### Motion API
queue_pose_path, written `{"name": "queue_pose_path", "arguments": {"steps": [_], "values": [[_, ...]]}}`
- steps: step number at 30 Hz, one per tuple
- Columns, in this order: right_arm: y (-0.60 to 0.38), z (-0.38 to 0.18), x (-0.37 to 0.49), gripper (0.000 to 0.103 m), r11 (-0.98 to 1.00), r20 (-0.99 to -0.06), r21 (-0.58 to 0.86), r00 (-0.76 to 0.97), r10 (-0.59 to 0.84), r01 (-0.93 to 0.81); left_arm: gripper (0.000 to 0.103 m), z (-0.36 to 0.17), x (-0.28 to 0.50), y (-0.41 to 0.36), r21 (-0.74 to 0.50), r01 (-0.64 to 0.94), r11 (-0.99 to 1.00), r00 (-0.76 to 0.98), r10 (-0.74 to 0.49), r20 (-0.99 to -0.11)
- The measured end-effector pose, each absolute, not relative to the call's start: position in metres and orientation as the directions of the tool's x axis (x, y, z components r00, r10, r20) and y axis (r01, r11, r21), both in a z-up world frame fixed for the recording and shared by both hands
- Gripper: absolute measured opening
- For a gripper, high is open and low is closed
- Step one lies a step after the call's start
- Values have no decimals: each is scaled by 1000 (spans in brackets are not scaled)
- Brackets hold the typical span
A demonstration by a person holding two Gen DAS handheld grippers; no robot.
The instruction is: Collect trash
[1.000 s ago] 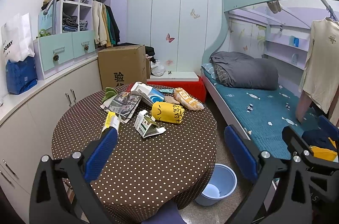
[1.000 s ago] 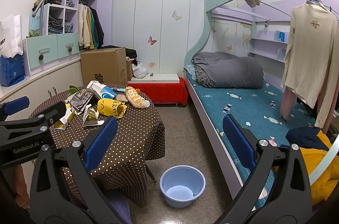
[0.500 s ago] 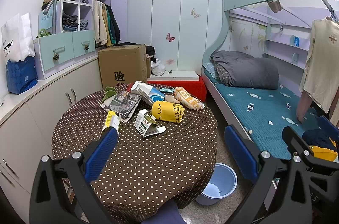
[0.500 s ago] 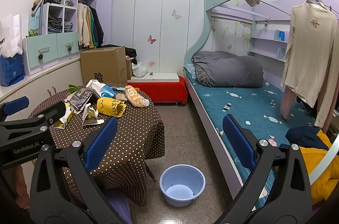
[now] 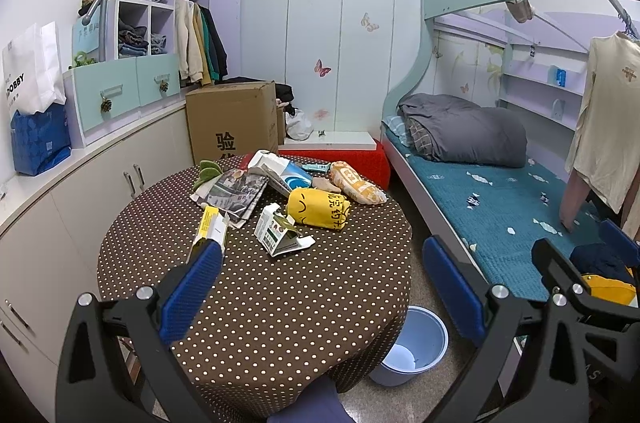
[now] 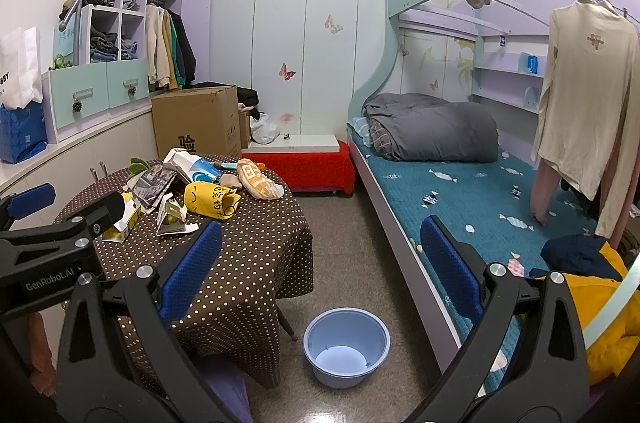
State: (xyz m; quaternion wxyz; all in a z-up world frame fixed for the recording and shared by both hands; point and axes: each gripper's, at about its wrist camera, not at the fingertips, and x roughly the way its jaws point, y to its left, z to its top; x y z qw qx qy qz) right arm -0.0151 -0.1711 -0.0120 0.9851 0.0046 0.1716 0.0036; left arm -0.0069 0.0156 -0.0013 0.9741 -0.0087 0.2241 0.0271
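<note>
Left wrist view: my left gripper hangs over the near edge of a round polka-dot table, jaws spread wide and holding nothing. The trash sits on the table's far half: a torn green carton, a yellow packet, a newspaper. A blue bin stands on the floor to the right.

Right wrist view: my right gripper hovers above the floor, jaws spread, empty. The bin lies below it, with the table to the left and a bed to the right.
</note>
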Motion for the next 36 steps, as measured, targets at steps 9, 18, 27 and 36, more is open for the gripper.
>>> {"name": "queue_pose_path", "arguments": {"steps": [9,18,27,36], "values": [[-152,-23,-3,97,999,-386,21,922,32,-27,98,-12,4,35,-25,-76,997,875,54,-482],[-119,-29,23,97,997,-449,12,890,73,-76,98,-26,27,77,-73,-121,990,834,62,-548],[-80,-35,60,97,992,-509,3,854,110,-126,98,-39,59,121,-114,-173,978,793,69,-605],[-38,-53,107,97,986,-581,-1,803,134,-165,98,-63,101,165,-125,-205,971,742,71,-666]]}}
